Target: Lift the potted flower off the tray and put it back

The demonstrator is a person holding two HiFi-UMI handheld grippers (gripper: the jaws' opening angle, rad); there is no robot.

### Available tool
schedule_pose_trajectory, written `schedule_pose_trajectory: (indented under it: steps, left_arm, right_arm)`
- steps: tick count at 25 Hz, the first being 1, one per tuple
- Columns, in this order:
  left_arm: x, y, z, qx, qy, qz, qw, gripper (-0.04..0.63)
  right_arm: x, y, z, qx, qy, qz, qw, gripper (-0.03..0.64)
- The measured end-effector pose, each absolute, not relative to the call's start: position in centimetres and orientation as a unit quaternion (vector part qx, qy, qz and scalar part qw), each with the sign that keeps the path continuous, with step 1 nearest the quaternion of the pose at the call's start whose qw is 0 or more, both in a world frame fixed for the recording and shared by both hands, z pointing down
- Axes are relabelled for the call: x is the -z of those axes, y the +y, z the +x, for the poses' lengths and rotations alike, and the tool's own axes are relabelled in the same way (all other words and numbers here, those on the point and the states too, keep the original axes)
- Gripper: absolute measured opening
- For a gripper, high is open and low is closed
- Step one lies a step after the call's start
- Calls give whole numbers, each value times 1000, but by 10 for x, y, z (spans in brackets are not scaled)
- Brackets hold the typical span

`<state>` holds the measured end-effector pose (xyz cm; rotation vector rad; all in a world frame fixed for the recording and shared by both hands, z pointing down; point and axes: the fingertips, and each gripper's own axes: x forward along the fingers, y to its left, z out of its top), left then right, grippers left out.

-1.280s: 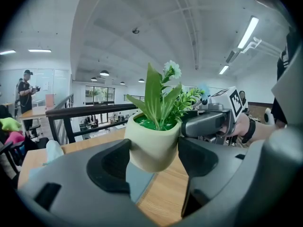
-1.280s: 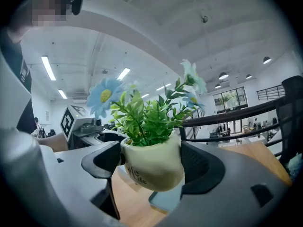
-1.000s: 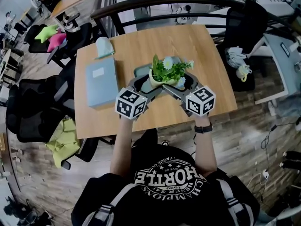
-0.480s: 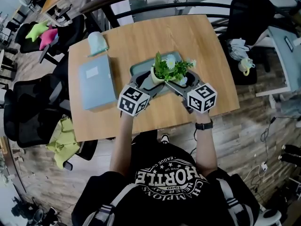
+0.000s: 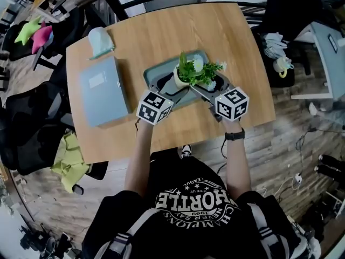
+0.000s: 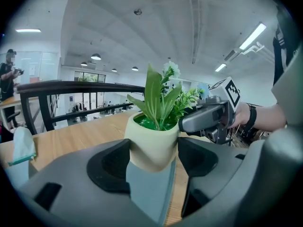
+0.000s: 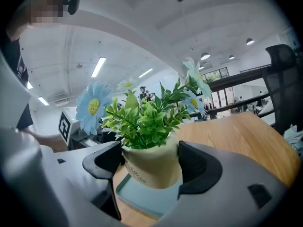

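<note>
Potted flower (image 5: pixel 182 79) upright over the tray (image 5: pixel 152 73) near the desk's (image 5: pixel 161 31) front edge, apparently just clear of it. Left tool (image 6: pixel 152 157) and right tool (image 7: pixel 150 167) each clamp its pot, jaws wide. Advised: lower both level together and release only once the pot is seated.

The pot (image 7: pixel 151 167) is cream, its leaves (image 7: pixel 147 122) green, the tray (image 7: pixel 147 198) teal.

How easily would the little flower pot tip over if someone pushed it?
The small cream pot narrows toward its base, so it would probably tip easily. Its green plant with pale blue flowers spreads wide, likely adding top-heaviness, though it looks light.
</note>
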<state>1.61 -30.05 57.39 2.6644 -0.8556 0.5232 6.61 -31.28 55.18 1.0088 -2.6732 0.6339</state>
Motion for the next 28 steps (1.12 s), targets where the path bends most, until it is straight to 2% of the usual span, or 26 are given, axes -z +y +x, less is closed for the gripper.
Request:
schedule_pose_trajectory:
  steps: [13, 28]
  left_arm:
    - [-649, -331, 8, -219, -285, 921, 150, 334]
    - [-701, -336, 17, -243, -270, 915, 172, 334]
  right_arm:
    - [-627, -344, 55, -239, -895, 342, 156, 387]
    - [-671, -355, 60, -278, -875, 366, 151, 397]
